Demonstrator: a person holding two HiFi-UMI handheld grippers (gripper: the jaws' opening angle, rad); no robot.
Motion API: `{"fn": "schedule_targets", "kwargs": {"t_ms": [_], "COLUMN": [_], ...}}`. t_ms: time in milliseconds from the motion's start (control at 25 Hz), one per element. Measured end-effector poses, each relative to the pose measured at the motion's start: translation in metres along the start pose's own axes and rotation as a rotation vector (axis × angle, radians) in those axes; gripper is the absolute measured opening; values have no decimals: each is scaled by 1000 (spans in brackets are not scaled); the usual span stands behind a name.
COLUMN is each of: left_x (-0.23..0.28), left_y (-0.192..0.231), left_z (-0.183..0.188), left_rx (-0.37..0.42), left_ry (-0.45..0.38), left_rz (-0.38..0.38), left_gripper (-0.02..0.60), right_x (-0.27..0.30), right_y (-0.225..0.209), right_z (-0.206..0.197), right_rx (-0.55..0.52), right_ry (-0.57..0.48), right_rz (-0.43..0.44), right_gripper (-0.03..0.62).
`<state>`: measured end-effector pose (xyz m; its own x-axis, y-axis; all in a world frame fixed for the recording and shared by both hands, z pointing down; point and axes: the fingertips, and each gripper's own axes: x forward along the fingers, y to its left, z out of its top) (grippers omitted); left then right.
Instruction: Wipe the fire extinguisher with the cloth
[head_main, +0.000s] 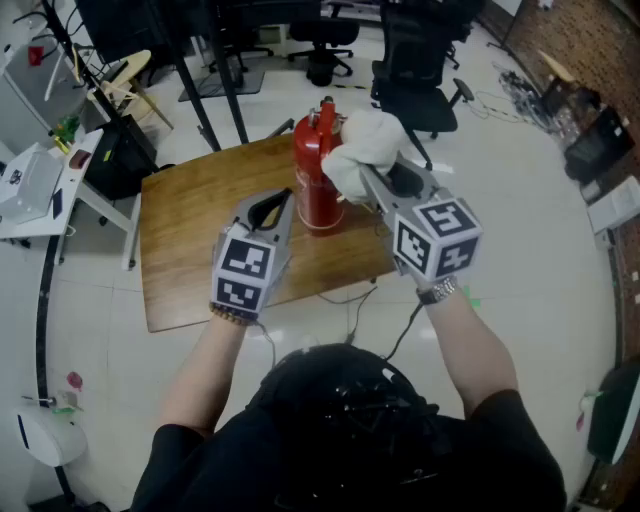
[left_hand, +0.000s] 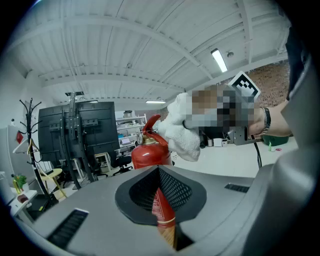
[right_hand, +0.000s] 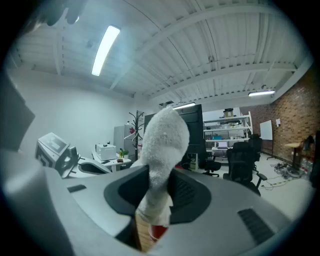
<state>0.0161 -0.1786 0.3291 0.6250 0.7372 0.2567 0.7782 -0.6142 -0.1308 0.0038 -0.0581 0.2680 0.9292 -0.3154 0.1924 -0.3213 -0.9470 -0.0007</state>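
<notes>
Standing well inside table (head_main: 195, 245) edges: fire extinguisher (head_main: 314, 190), cloth (head_main: 365, 150) at top.

Layout: fire extinguisher (head_main: 317, 190) on table (head_main: 195, 255), near far edge.
Upper right of it, cloth (head_main: 365, 150); before it leftward, left gripper (head_main: 275, 205); behind, office chair (head_main: 420, 70).

Bright ceiling strip lights (right_hand: 105, 48), fisheye-warped edges
</notes>
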Motion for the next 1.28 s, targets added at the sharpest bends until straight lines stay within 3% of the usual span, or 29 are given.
{"fn": "schedule_targets", "kwargs": {"t_ms": [640,1280], "left_x": [34,55], "left_y": [43,27], "left_z": [-13,-16], "left_rx": [2,37], "left_ry": [-1,29], "left_rz": [-74,-126], "left_gripper": [0,0], "right_x": [60,53], "right_y": [-14,-30], "right_z": [-8,-49], "right_rx": [-52,-60], "right_ry": [102,167], "right_rz": [-37,-98], "right_gripper": [135,130]}}
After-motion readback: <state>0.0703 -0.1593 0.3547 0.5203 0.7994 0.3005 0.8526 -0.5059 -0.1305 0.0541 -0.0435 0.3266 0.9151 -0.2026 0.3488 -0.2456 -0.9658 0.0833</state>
